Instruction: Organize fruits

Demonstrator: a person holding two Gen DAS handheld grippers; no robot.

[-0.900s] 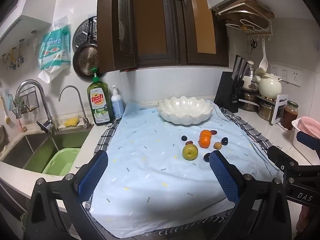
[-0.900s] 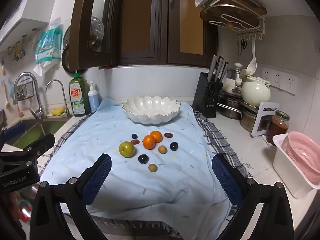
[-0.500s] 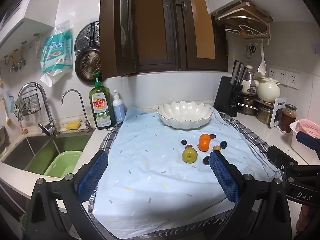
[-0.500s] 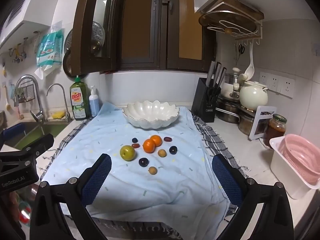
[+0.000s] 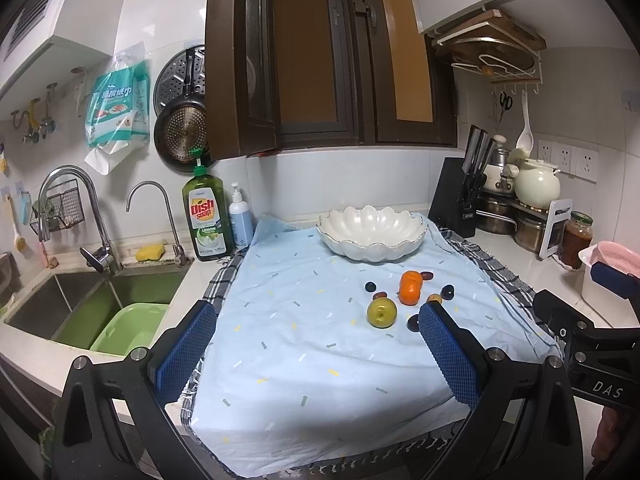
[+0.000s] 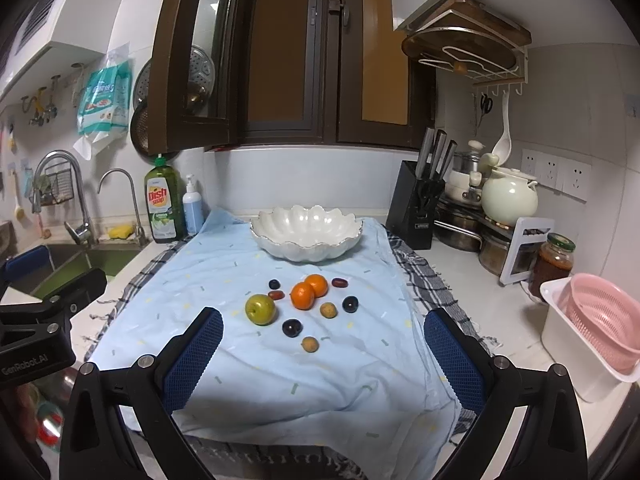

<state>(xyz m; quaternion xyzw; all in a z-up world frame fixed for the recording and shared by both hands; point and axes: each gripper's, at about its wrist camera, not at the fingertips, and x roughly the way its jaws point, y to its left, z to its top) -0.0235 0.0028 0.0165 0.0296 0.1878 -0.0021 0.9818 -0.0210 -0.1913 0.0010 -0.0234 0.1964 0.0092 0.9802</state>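
A white scalloped bowl (image 6: 307, 237) stands empty at the back of a light blue cloth (image 6: 280, 360); it also shows in the left wrist view (image 5: 372, 233). In front of it lie a green apple (image 6: 260, 309), two oranges (image 6: 303, 295), several dark plums (image 6: 291, 327) and small brown fruits (image 6: 310, 344). The apple (image 5: 382, 312) and an orange (image 5: 410, 288) show in the left wrist view. My left gripper (image 5: 316, 356) and my right gripper (image 6: 320, 356) are both open and empty, held above the cloth's near edge, short of the fruit.
A sink (image 5: 80, 304) with a green basin (image 5: 128, 326) lies left, with dish soap (image 5: 207, 216) beside it. A knife block (image 6: 420, 208), pots, a jar (image 6: 554, 264) and a pink colander in a white tub (image 6: 592, 340) stand right.
Both grippers have risen and tilted slightly, so the fruit and bowl sit a little lower and closer in view. Nothing was taken hold of.
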